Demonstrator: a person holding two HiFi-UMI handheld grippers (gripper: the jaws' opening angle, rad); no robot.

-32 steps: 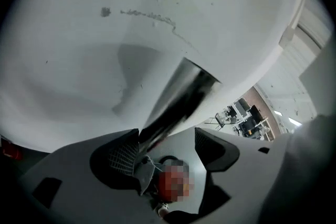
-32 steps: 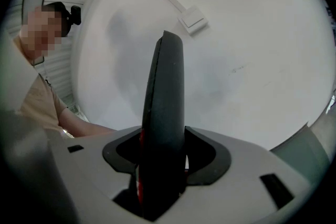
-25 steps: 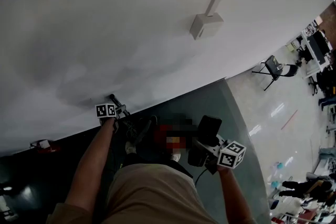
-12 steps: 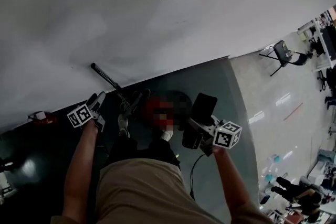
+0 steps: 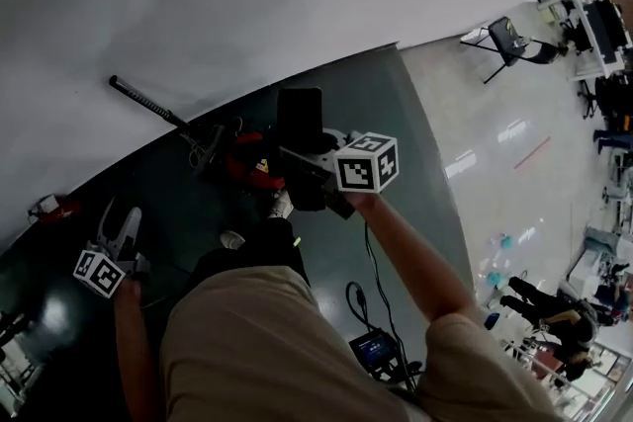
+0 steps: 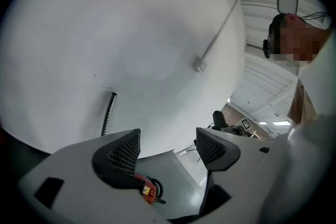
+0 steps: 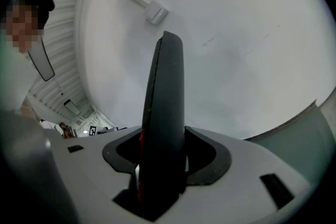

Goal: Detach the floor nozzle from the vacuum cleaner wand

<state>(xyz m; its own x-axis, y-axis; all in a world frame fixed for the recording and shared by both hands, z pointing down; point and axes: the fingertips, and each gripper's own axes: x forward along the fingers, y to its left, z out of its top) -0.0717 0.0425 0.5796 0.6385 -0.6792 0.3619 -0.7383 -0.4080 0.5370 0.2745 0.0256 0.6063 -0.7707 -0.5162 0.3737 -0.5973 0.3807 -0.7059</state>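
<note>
Floor nozzle (image 5: 300, 117), one, black and flat: clamped between the jaws of the right tongs (image 5: 309, 175), which press on its two broad faces, standing on edge above the grey floor (image 5: 406, 133). Wand (image 5: 148, 104), one, juts from the one red vacuum body (image 5: 247, 165) and shows against the white wall; the nozzle is apart from it. Left tongs (image 5: 119, 227) are well off to the left, jaws wide but closing, nothing between them. Two tongs in all.
</note>
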